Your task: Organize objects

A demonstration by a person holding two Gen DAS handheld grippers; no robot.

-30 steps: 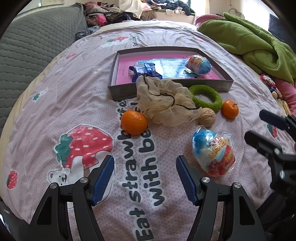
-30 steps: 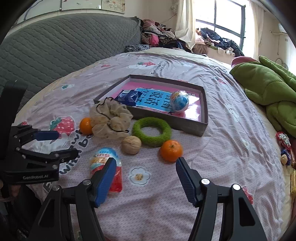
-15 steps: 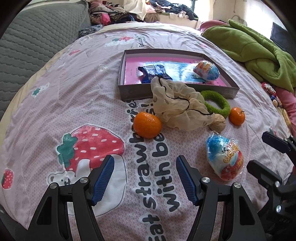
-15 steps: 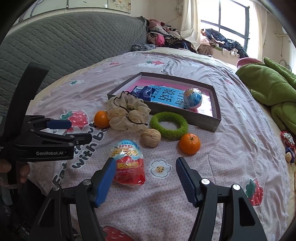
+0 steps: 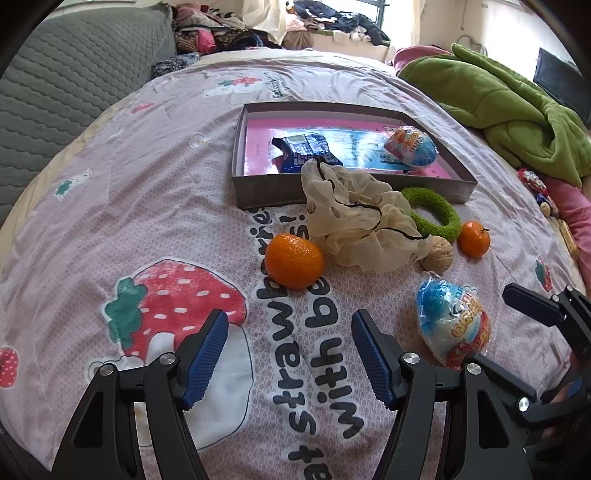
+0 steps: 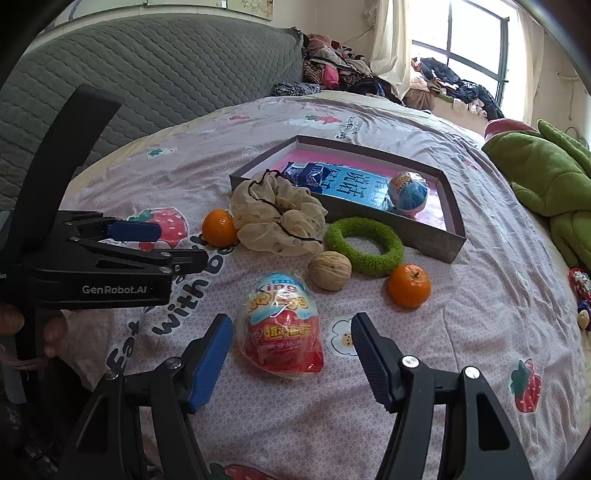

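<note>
On the pink bedspread a grey tray [image 5: 332, 192] [image 6: 436, 242] holds a blue snack packet [image 5: 306, 149] [image 6: 306, 173] and a wrapped toy egg [image 5: 412, 146] [image 6: 408, 192]. In front of it lie a cream mesh pouch [image 5: 354, 225] [image 6: 277, 218], a green ring [image 5: 439, 214] [image 6: 364, 245], a walnut [image 5: 437, 254] [image 6: 330, 271], two oranges [image 5: 294, 260] [image 6: 409, 285] and a second wrapped egg [image 5: 452, 325] [image 6: 282, 326]. My left gripper [image 5: 290, 350] is open over the printed words, just short of the near orange. My right gripper [image 6: 291, 350] is open, with the second egg lying between its fingertips, untouched.
A green blanket [image 5: 509, 107] [image 6: 554, 181] is heaped at the right. A grey quilted headboard [image 6: 147, 74] stands at the left and clothes [image 5: 221, 35] are piled at the back. Small toys [image 6: 581, 291] lie near the right edge of the bed.
Both grippers have moved in toward the objects. The second wrapped egg has come from ahead of the right fingertips to between them. The near orange sits closer to the left gripper.
</note>
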